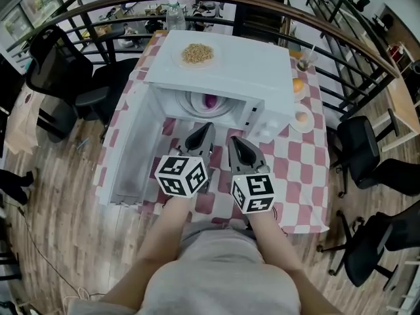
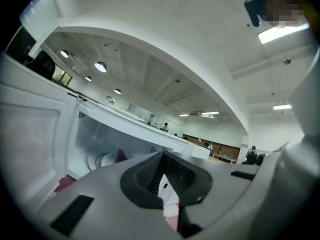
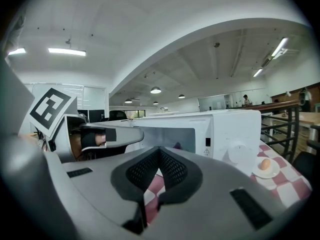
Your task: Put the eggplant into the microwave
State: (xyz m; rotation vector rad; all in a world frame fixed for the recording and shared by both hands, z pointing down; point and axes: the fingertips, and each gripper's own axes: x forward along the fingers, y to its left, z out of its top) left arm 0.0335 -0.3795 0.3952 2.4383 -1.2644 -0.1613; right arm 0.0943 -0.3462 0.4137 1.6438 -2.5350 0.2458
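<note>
The purple eggplant lies on the glass turntable inside the white microwave, whose door hangs open to the left. Both grippers hover side by side in front of the opening, above the checkered tablecloth. My left gripper is shut with nothing in it; in its own view my left gripper looks into the oven, where the eggplant shows beside the plate. My right gripper is also shut and empty. In the right gripper view my right gripper faces the microwave, with a bit of the eggplant visible.
A plate of grains sits on top of the microwave, a water bottle behind it. Right of the oven are an egg on a saucer, an orange and a cup with a straw. Office chairs and a railing surround the table.
</note>
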